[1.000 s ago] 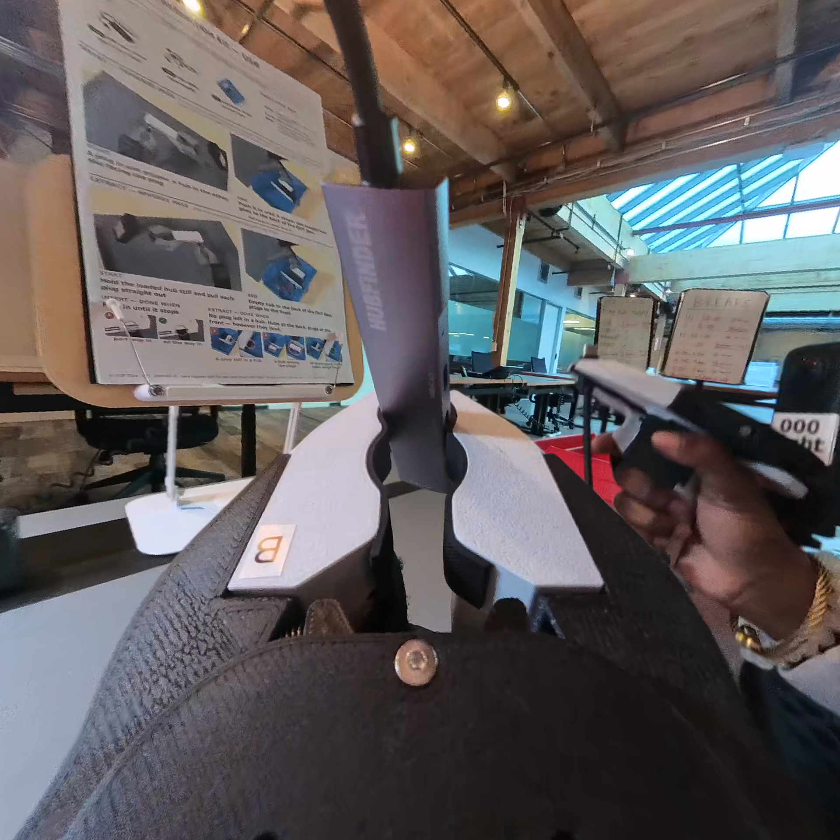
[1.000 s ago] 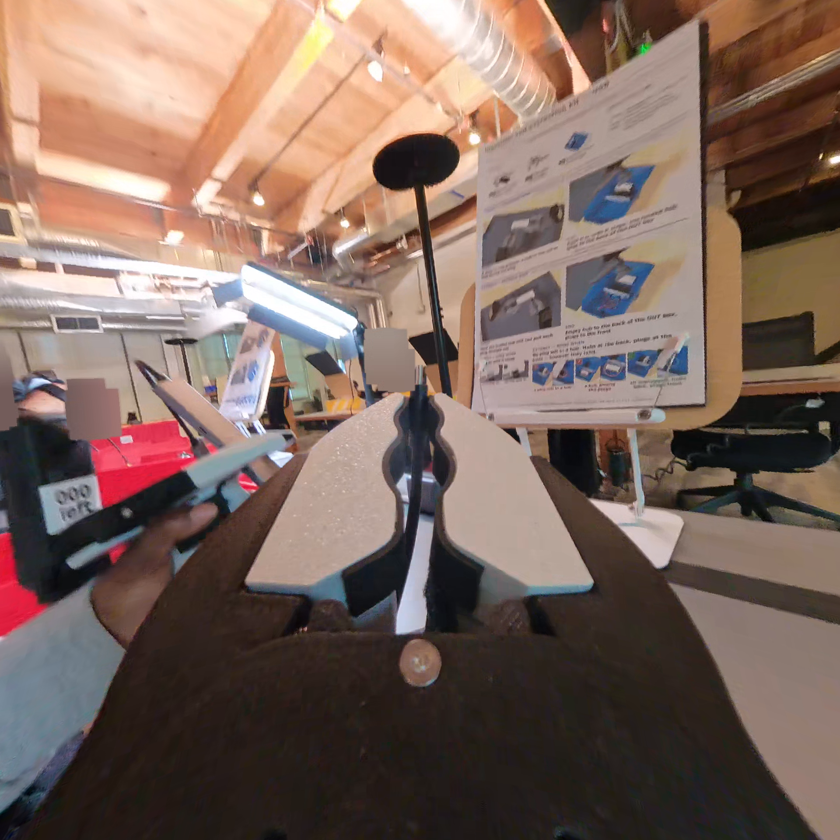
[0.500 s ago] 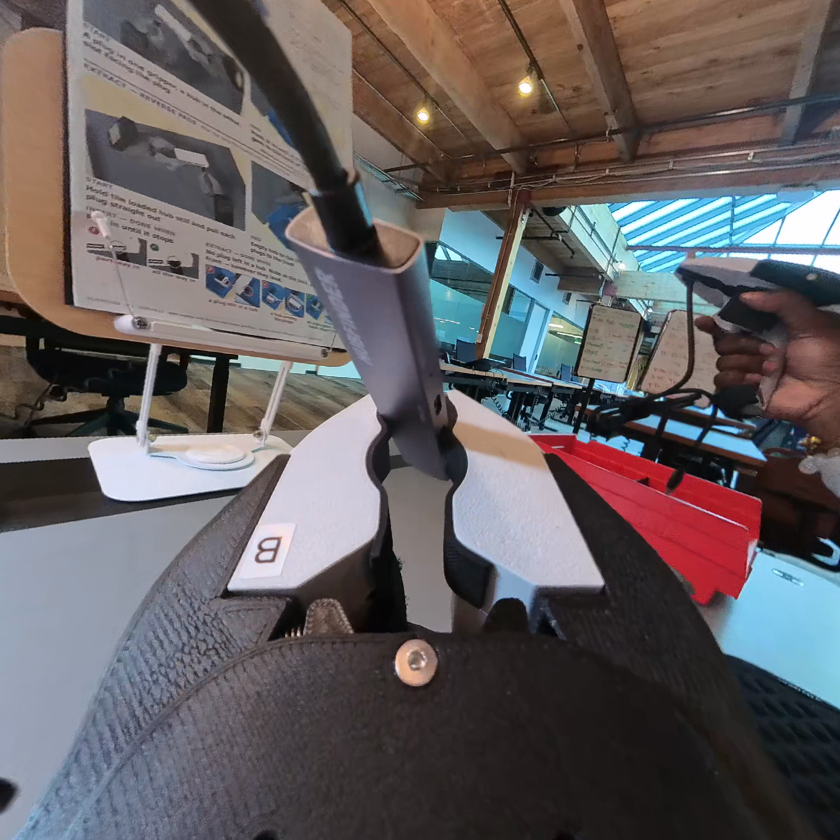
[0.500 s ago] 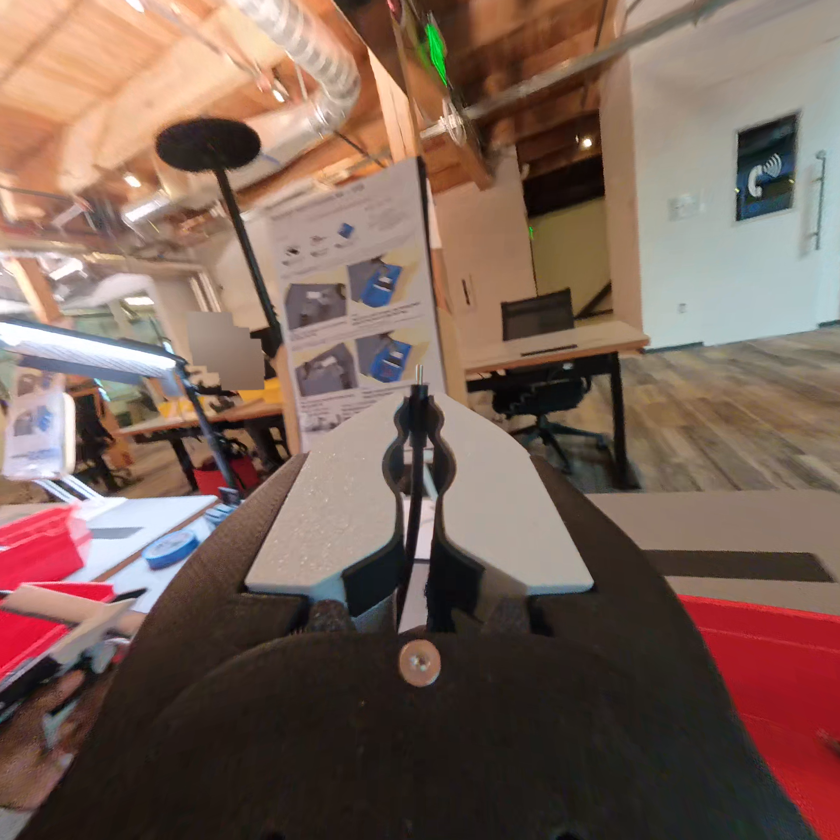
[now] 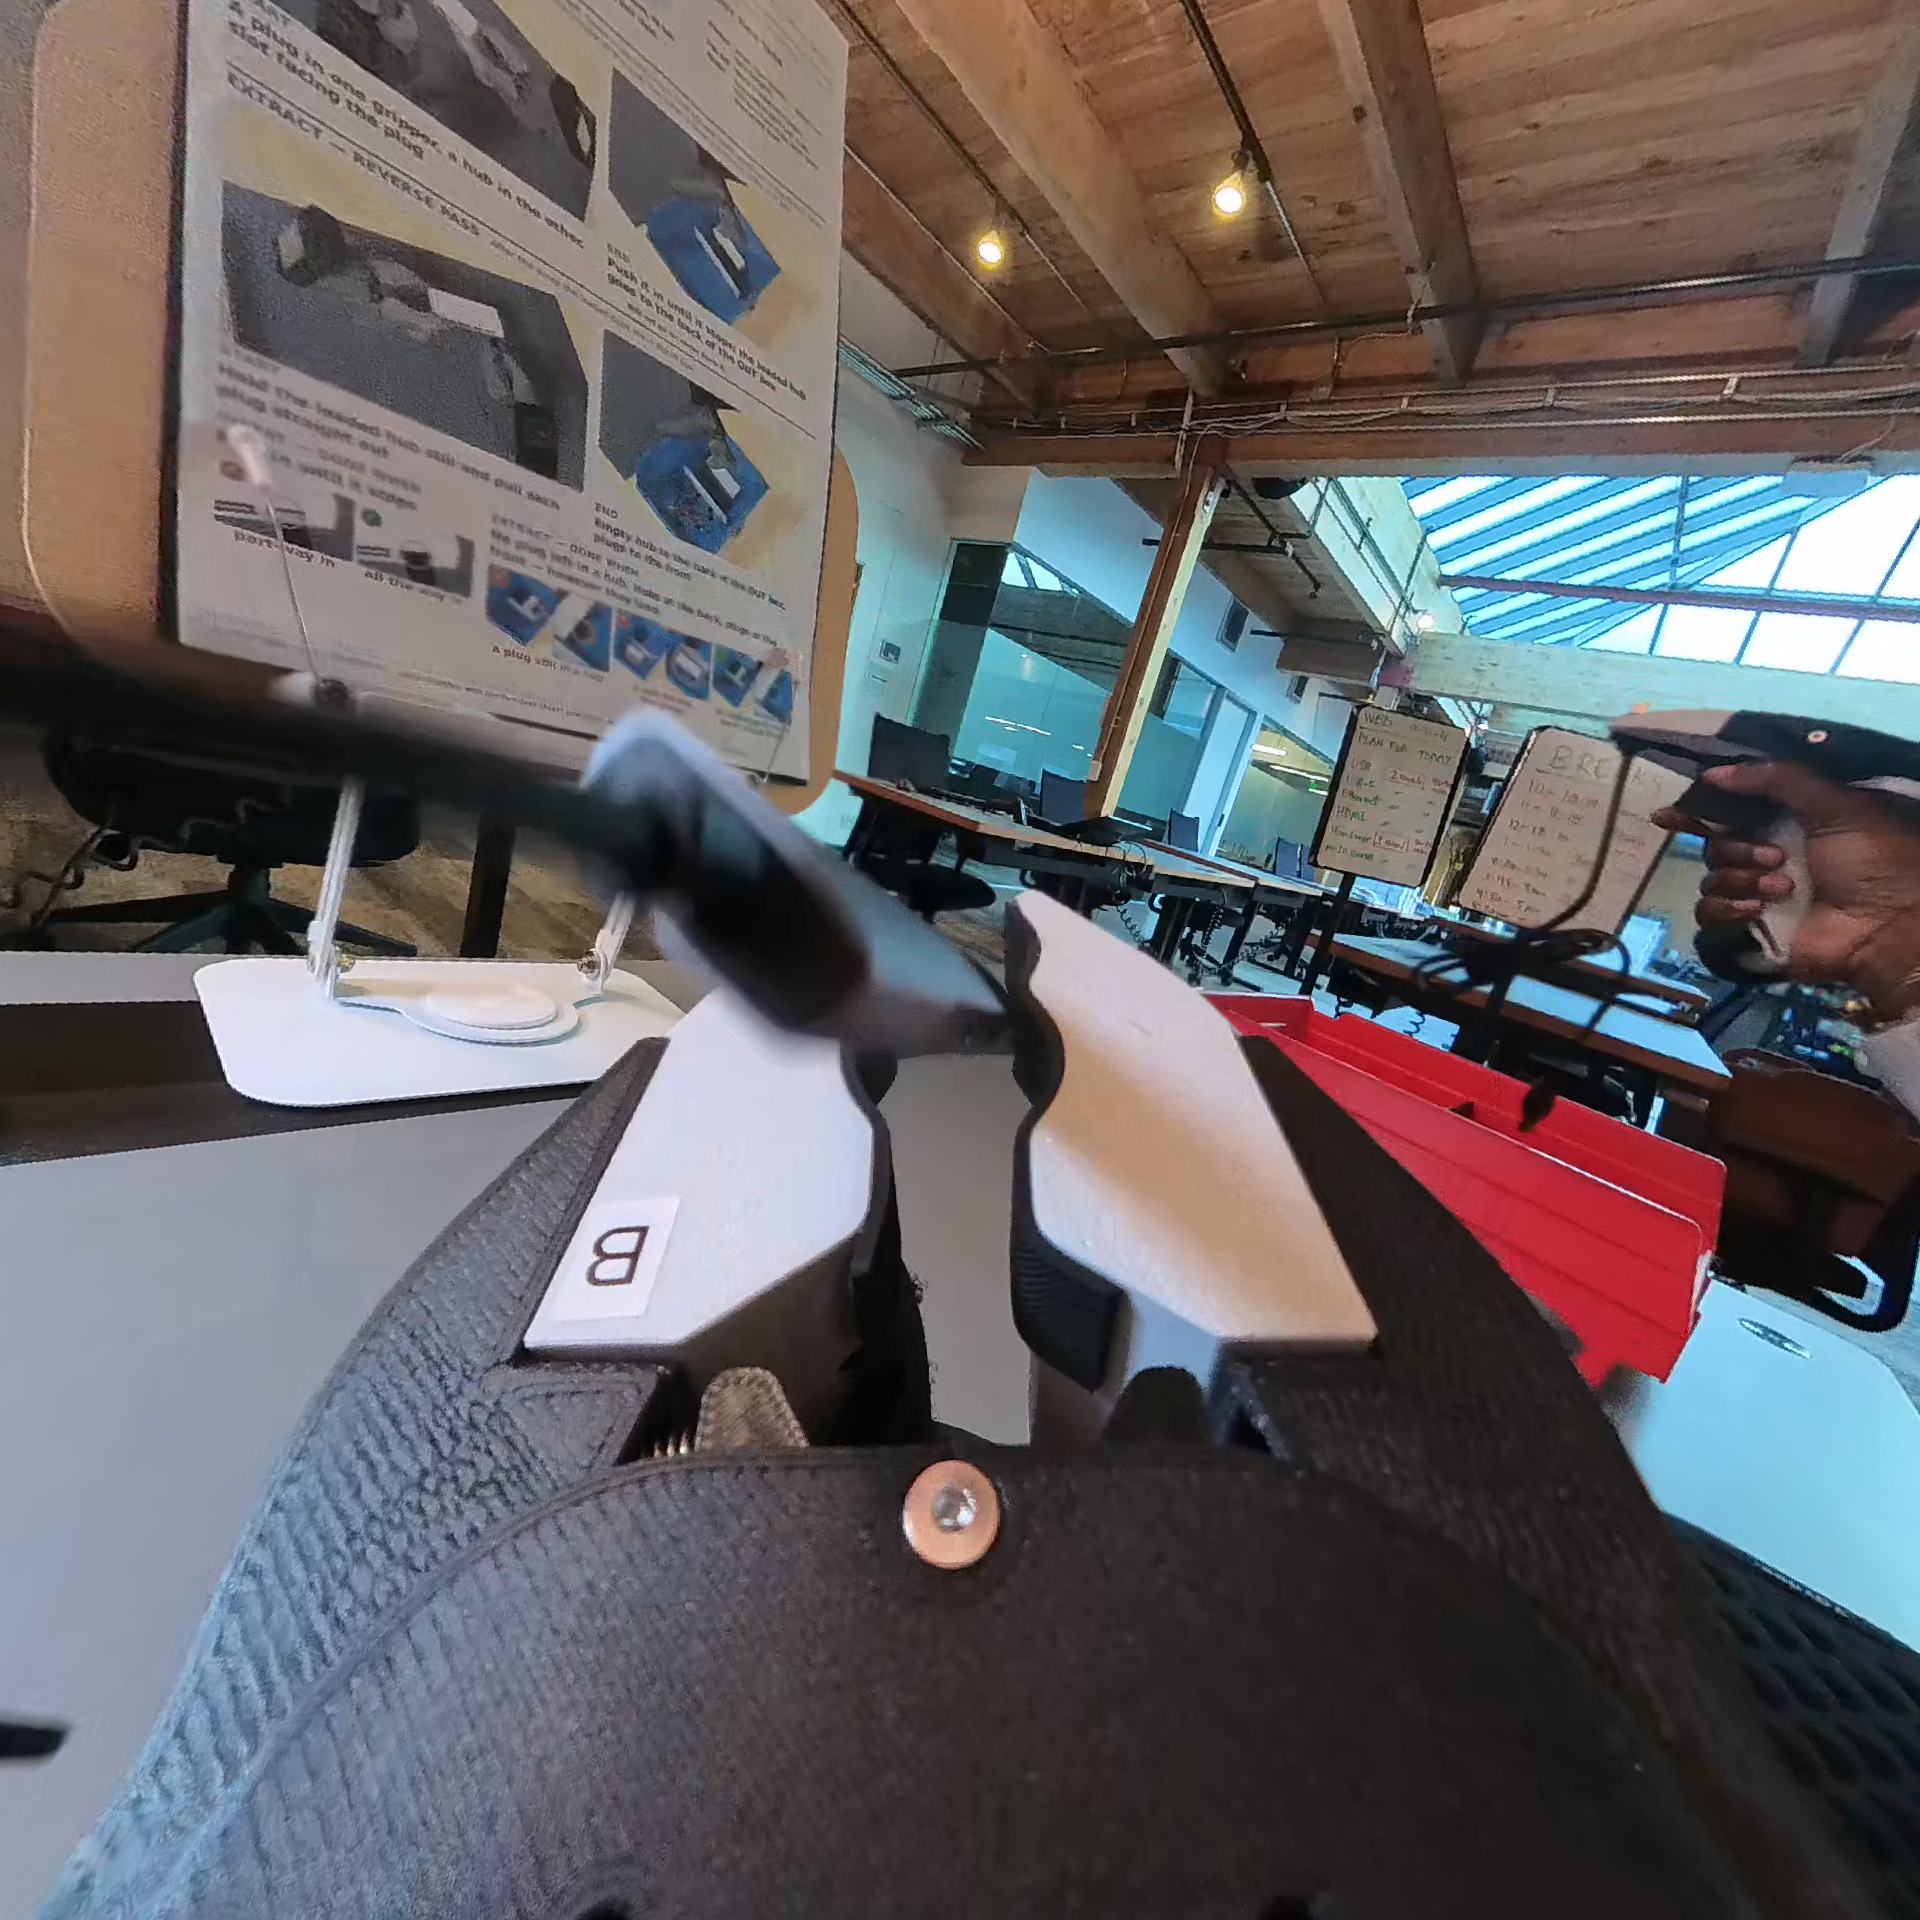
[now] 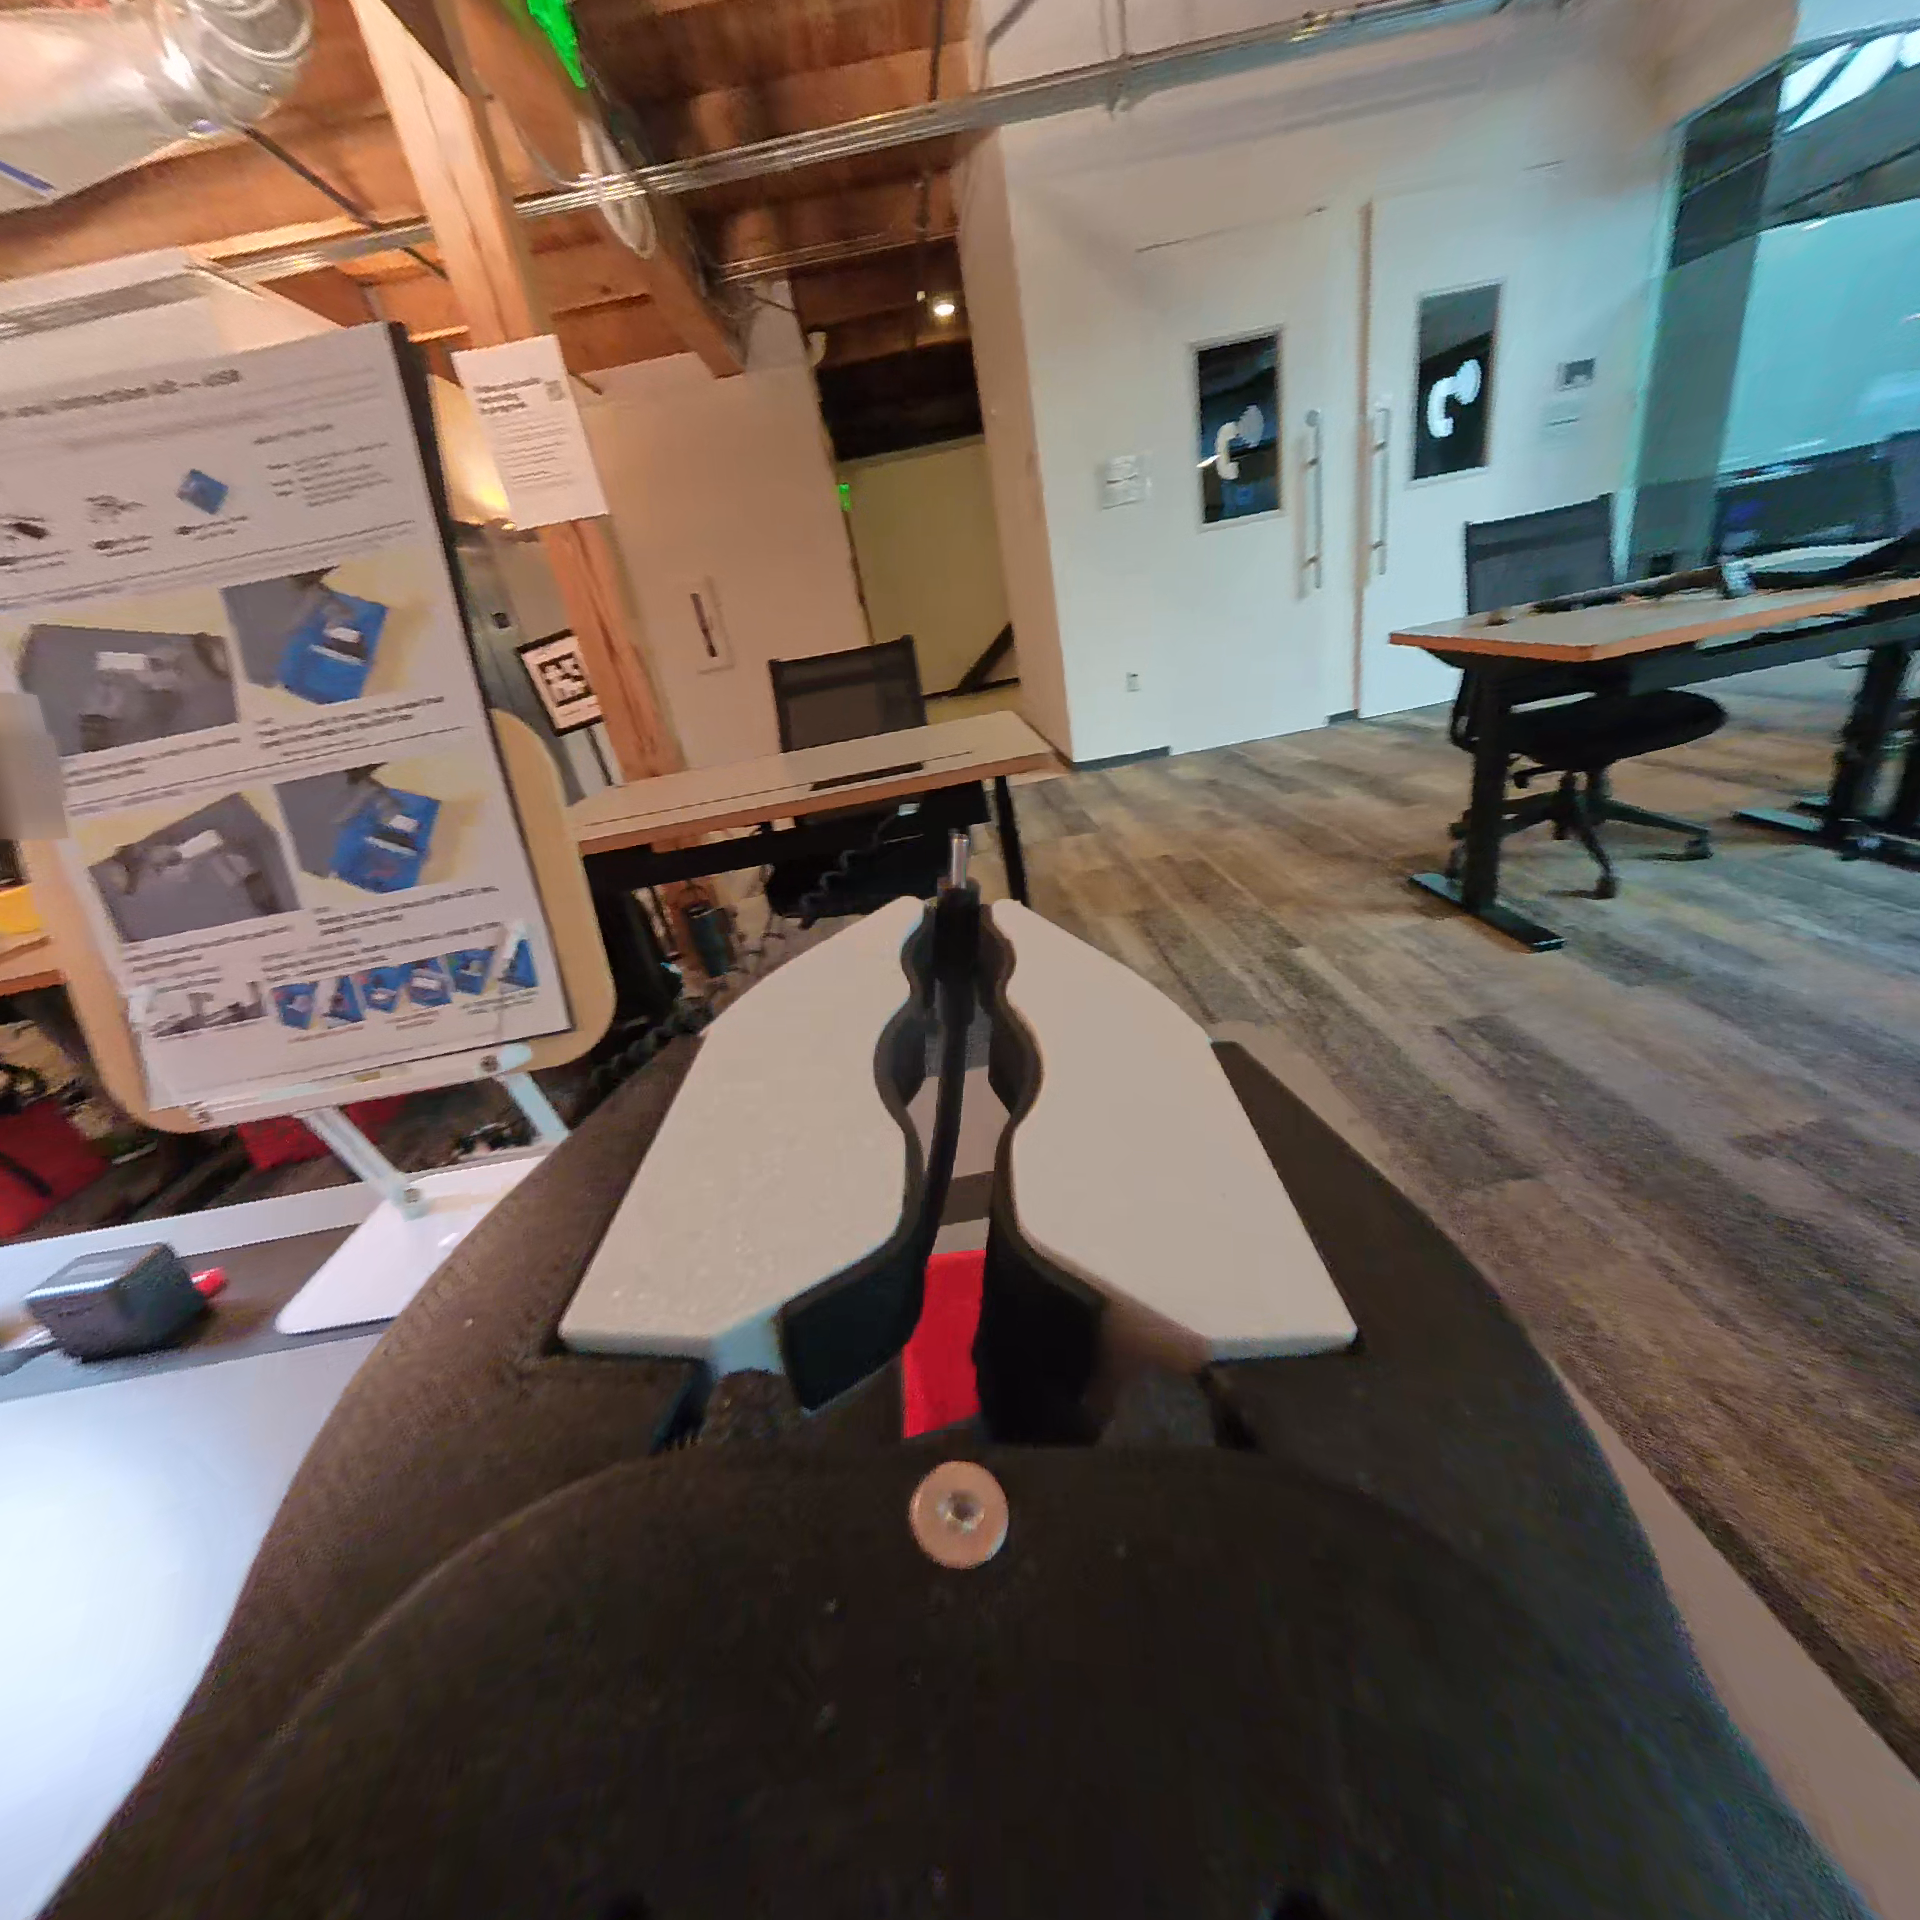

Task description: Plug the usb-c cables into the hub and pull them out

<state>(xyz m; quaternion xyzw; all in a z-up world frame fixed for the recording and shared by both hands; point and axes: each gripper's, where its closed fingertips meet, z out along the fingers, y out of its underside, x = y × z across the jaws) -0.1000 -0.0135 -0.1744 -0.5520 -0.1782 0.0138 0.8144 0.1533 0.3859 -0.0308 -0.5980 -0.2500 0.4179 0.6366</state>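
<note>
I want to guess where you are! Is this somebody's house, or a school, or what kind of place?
Most likely a big open office or workshop, not a house. There are rows of desks with office chairs, an instruction poster on a stand, and whiteboards under a tall wooden ceiling.

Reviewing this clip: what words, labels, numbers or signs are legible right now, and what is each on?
I don't copy writing out; these things bear it:
White sticker on the left gripper's finger: one printed character.
Instruction poster on its stand: legible headings, small captions blurred.
Whiteboards, two: handwriting, partly legible.
Paper notice on the wooden post: too small to read.
</note>
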